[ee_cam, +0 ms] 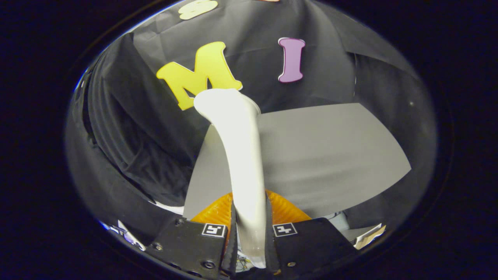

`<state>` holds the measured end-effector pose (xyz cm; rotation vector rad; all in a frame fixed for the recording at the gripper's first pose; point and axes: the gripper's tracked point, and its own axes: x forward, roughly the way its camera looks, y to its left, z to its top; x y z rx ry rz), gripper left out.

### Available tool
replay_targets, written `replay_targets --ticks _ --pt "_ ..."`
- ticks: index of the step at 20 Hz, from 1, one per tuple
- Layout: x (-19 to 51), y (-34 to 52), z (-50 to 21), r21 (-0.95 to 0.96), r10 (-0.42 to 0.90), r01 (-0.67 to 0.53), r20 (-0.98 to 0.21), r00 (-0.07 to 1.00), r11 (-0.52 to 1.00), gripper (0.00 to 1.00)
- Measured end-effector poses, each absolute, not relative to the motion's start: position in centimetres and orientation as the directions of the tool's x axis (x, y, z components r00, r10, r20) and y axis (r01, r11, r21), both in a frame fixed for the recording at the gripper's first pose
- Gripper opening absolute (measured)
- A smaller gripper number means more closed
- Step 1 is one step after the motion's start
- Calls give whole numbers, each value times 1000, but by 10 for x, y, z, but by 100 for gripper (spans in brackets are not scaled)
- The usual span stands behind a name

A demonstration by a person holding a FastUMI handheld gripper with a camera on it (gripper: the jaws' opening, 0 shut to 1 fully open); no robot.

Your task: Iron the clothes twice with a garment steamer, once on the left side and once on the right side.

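Clamping the white garment steamer [243, 155] by its handle, the hand-held gripper [251, 229] has both black fingers [231, 233] pressed against the handle's sides, the gap between them narrow and filled by the handle. The steamer rises from between the fingers and runs forward, ending in a rounded, slightly flared head well beyond them. An orange ribbed part [286, 210] shows just behind the handle, right by the fingertips.

Beyond the steamer lies a flat grey sheet [330, 155]; whether this is the garment or a board cannot be told. Its far edge runs straight past the steamer's head, and its right corner comes to a point with open room beside it. To the left of the steamer the sheet's edge meets folds of dark cloth [132, 144] hanging close by, so that side is tighter. Black cloth closes in the booth behind and on both sides.
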<state>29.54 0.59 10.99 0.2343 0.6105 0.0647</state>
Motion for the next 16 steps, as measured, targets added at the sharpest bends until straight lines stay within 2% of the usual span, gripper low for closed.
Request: replay_targets --ticks 9,16 --pt "237 63 161 239 158 -56 -432 888 969 31" --pt "192 121 191 202 125 -57 -345 930 978 31"
